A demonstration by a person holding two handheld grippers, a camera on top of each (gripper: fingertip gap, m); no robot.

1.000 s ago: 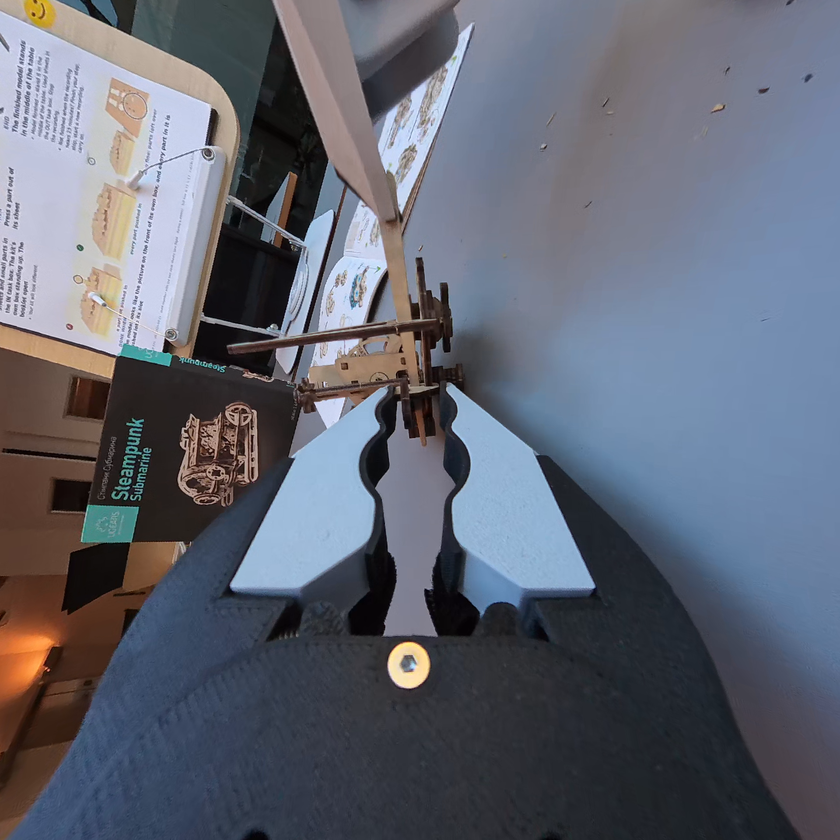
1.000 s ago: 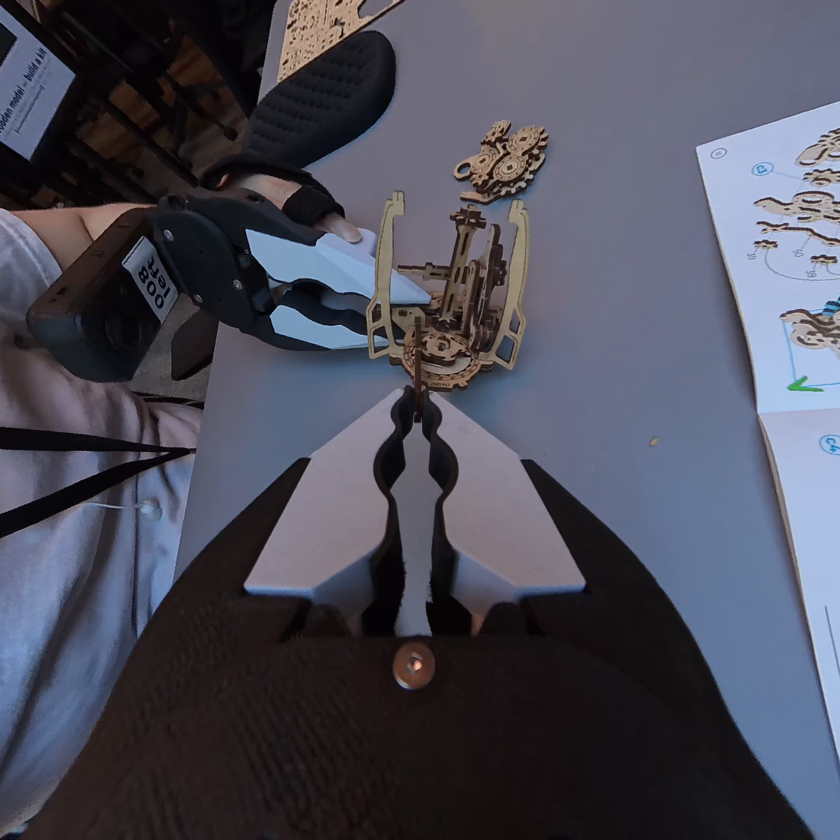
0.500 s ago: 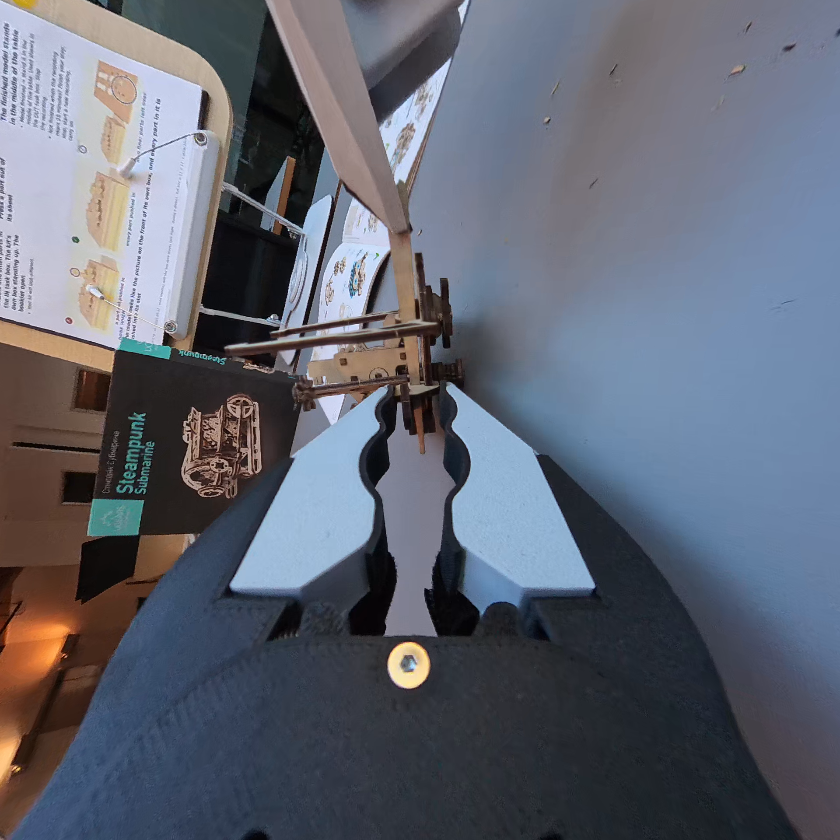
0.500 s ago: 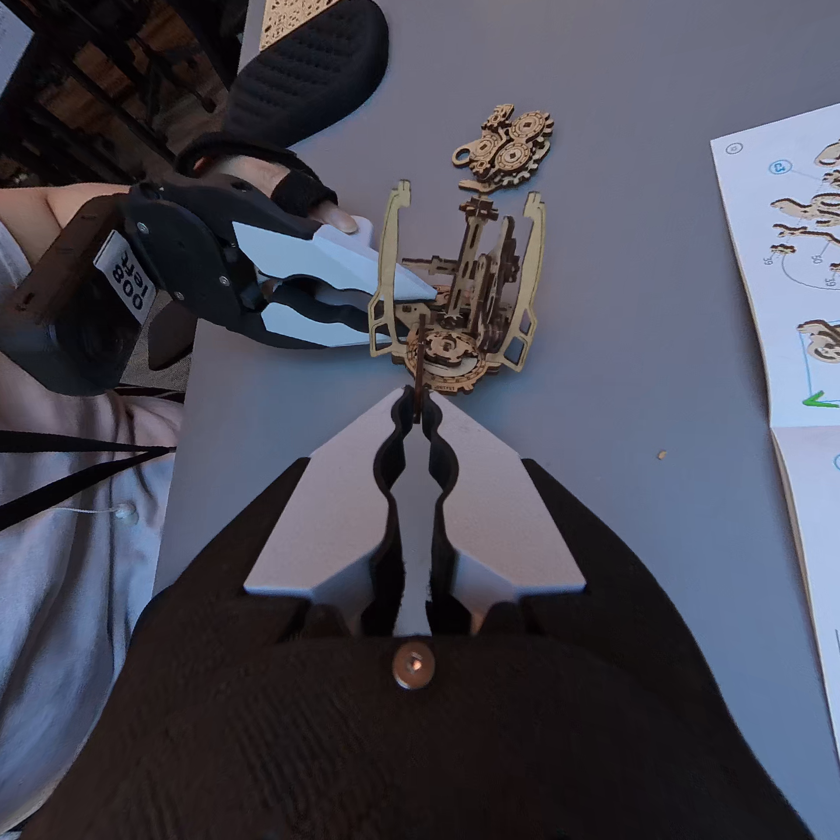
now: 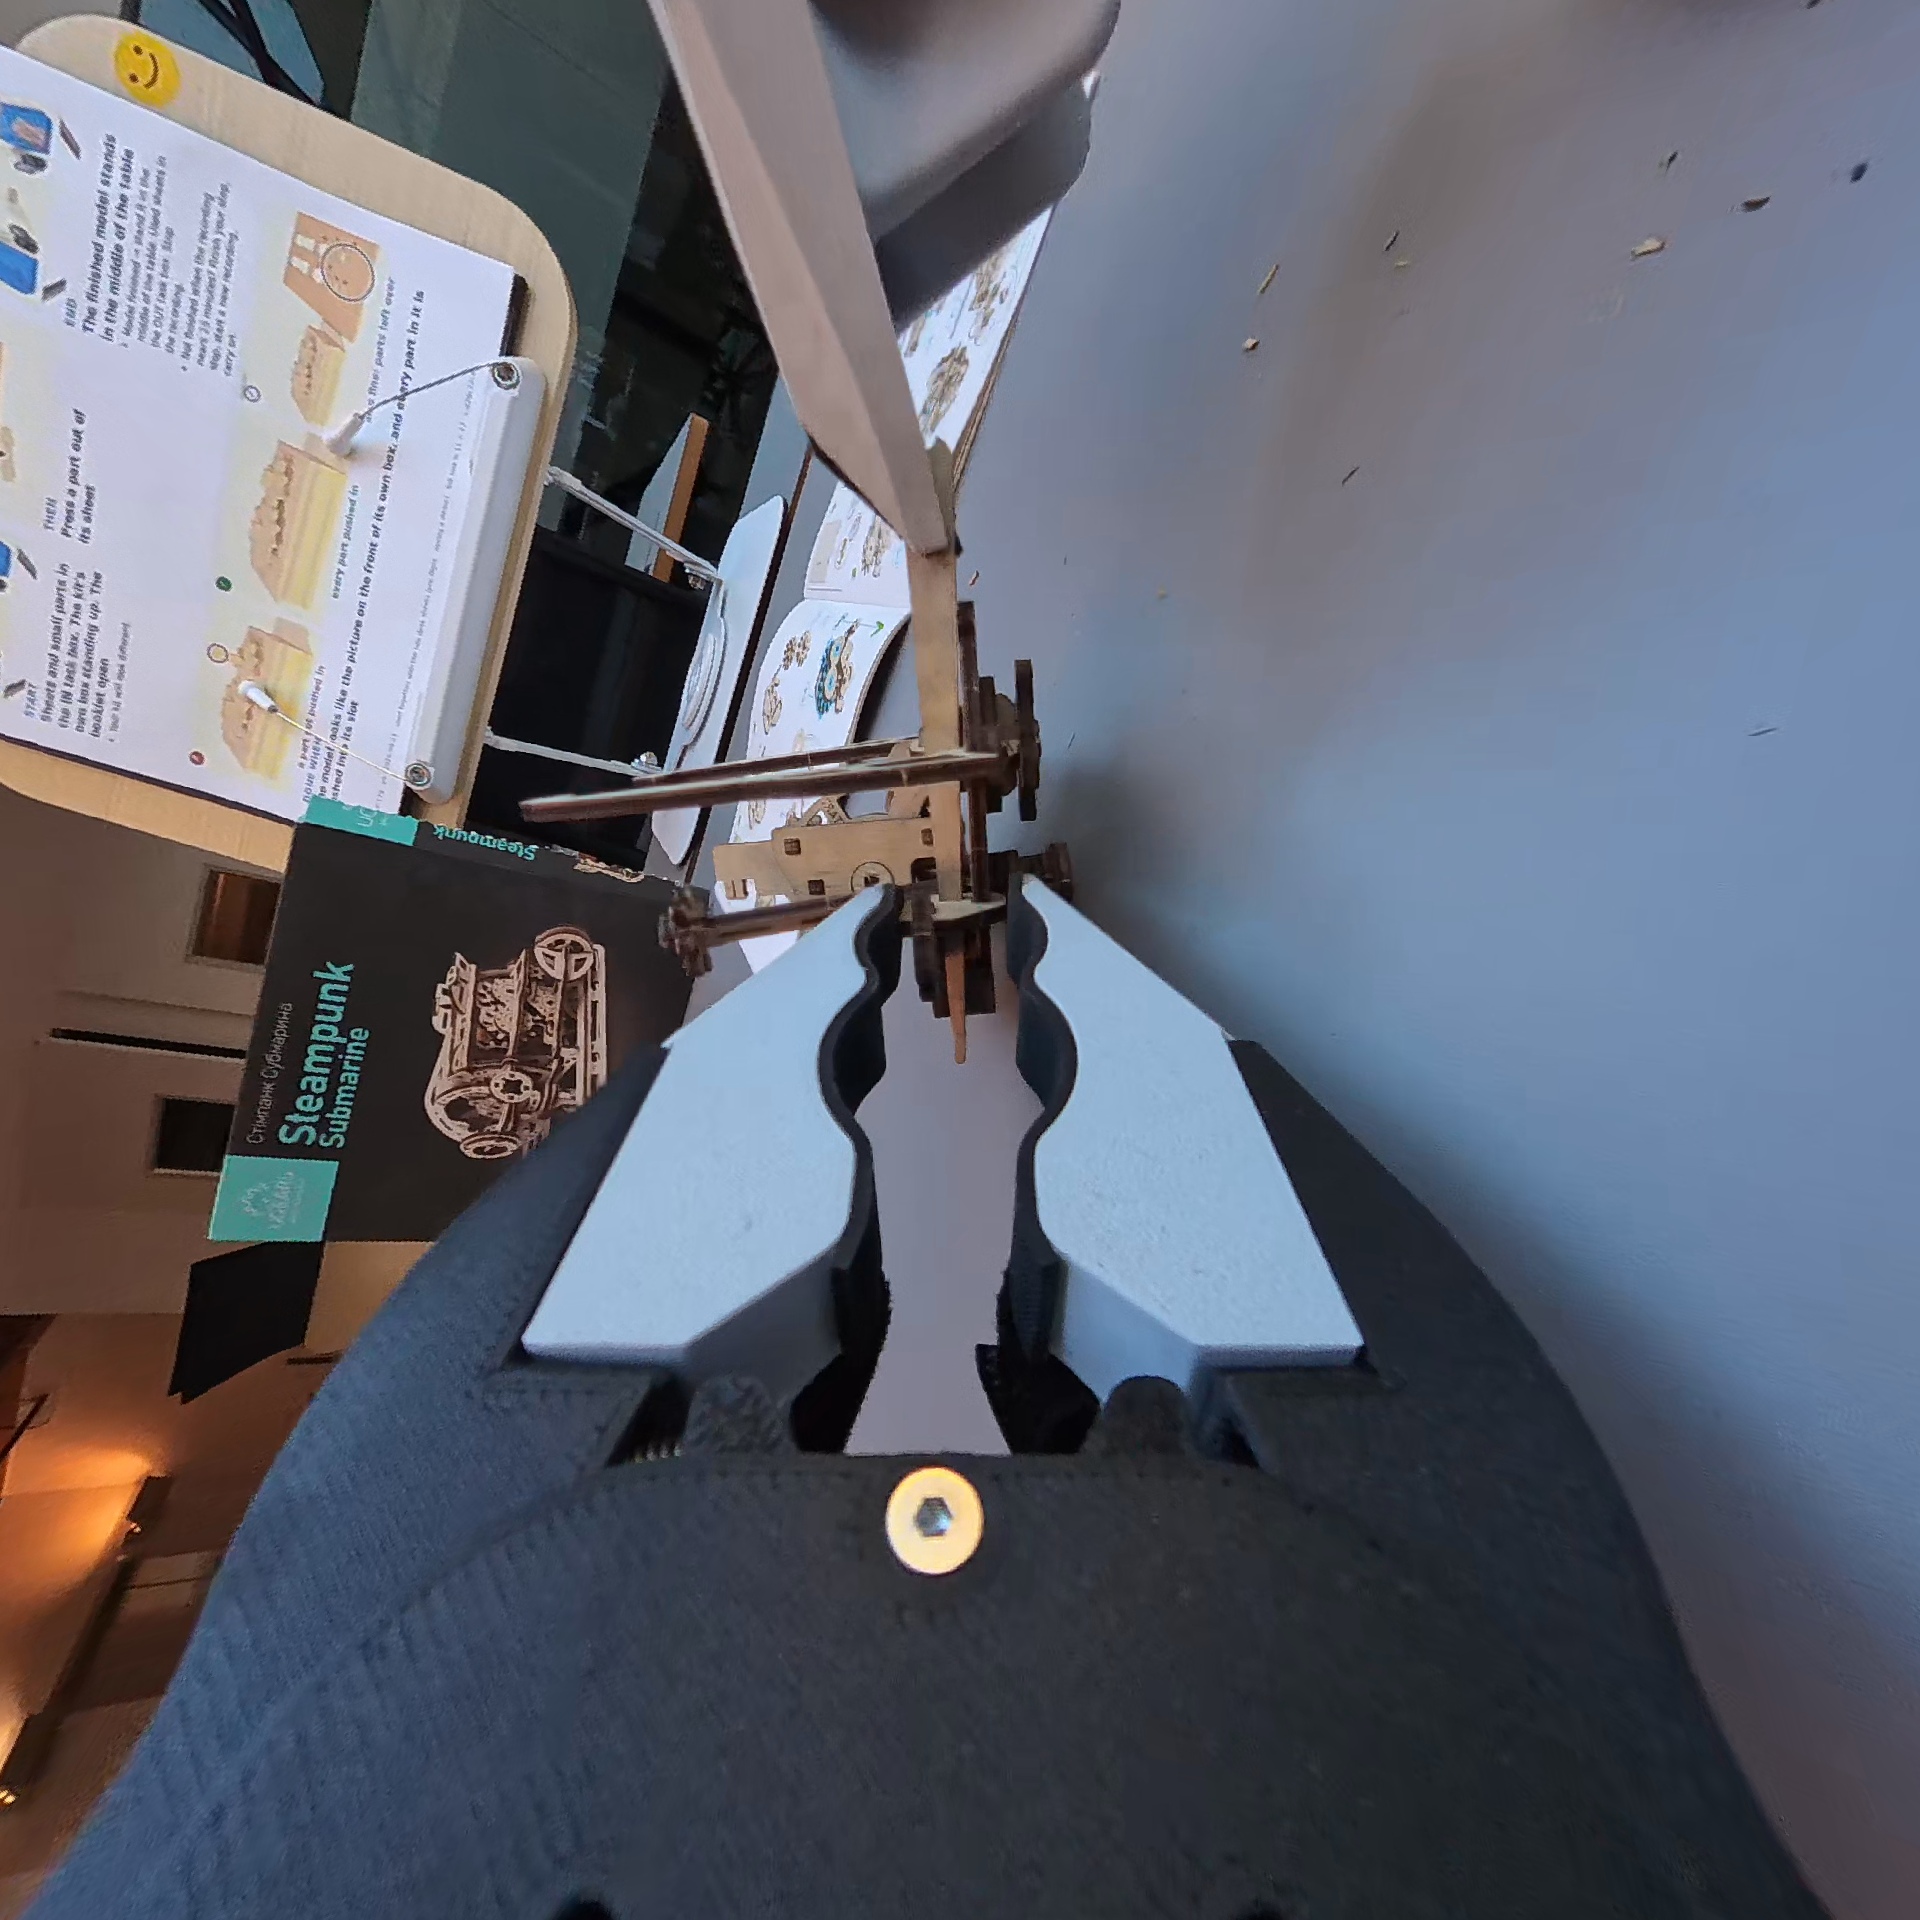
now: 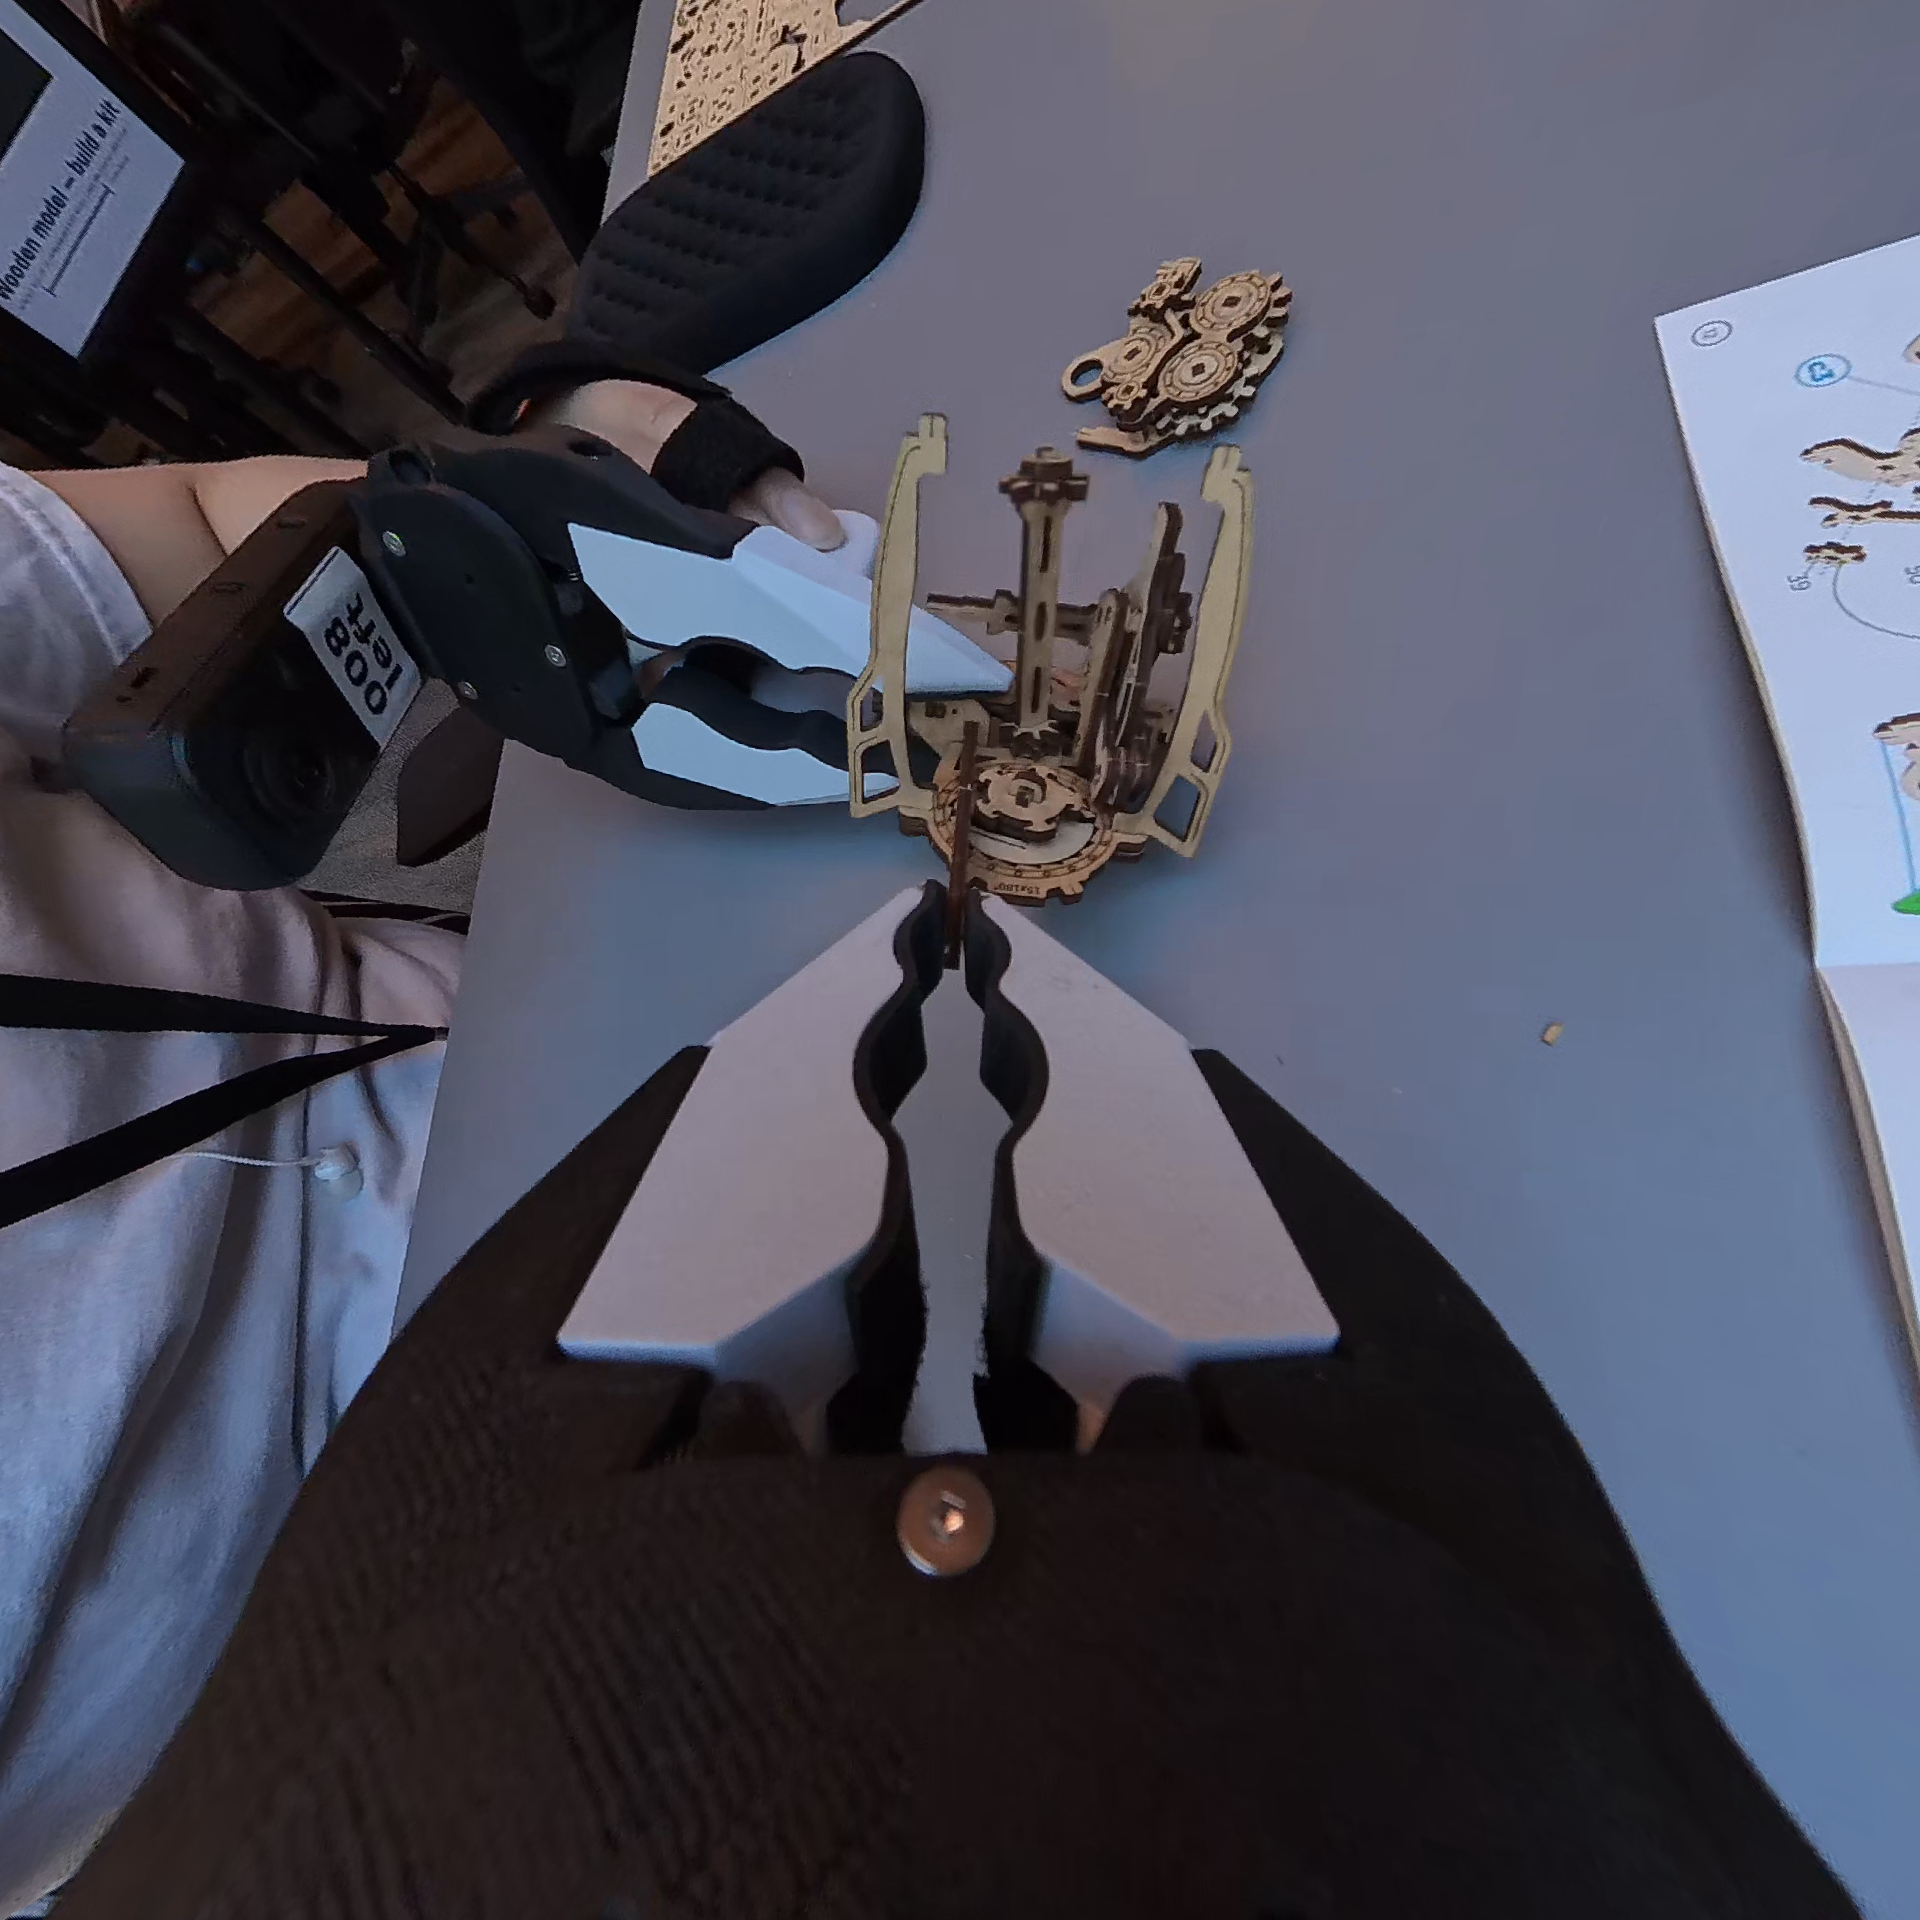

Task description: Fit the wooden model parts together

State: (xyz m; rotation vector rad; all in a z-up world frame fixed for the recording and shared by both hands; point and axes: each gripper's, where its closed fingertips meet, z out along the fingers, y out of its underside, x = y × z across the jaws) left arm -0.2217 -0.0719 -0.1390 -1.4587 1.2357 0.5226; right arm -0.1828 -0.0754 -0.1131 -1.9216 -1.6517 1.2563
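Wide grey tabletop flecked with wood chips, dim shelving beyond its edge. A white instruction booklet lies open at the right; a dark kit box stands past the table beside a clipped instruction board. Mid-table, the pale half-built wooden model with its two curved side frames; the left gripper pinches one frame. A small cluster of wooden gears lies just behind. The right gripper is clamped on a thin dark wooden stick, at the model's front gear.
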